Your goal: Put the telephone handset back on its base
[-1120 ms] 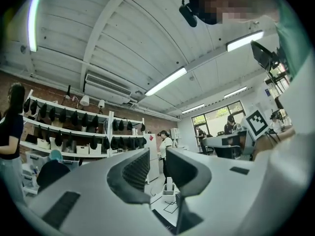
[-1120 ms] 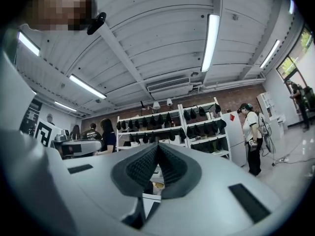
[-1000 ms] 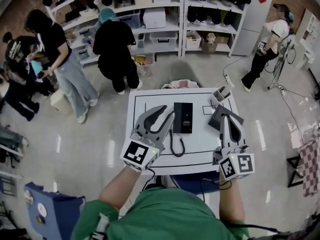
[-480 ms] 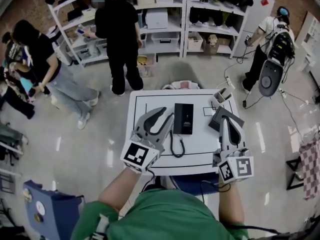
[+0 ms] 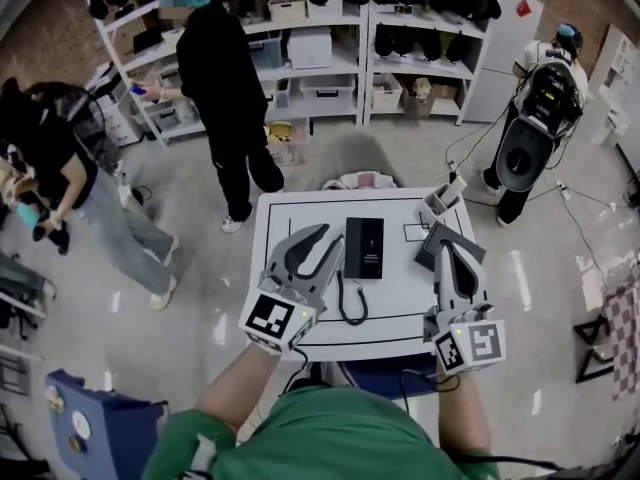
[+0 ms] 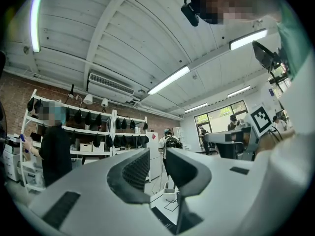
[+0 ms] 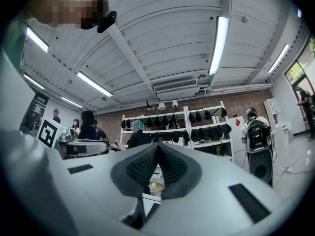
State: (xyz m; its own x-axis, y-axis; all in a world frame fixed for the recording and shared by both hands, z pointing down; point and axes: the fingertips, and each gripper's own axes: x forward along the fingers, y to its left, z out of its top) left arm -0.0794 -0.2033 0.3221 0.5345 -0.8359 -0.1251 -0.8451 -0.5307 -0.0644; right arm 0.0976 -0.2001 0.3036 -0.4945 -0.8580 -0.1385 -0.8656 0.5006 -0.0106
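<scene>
Telephone (image 5: 364, 247) sits black and flat in the middle of the white table (image 5: 400, 298), closer to the far edge. I cannot tell the handset from the base. Its curly cord (image 5: 349, 303) lies on the table toward the near edge.

Both my arms reach forward. My left gripper (image 5: 330, 236) hangs over the table's left side, just beside the telephone and not touching it. Its tips point at the far edge and tilt up toward the ceiling. Its jaws stand a little apart with nothing between them (image 6: 157, 156).

My right gripper (image 5: 447, 253) hangs over the right edge, also tilted up. Its jaws are pressed together and hold nothing (image 7: 157, 149). A dark grey thing (image 5: 432, 234) lies at that edge, under its tips.
</scene>
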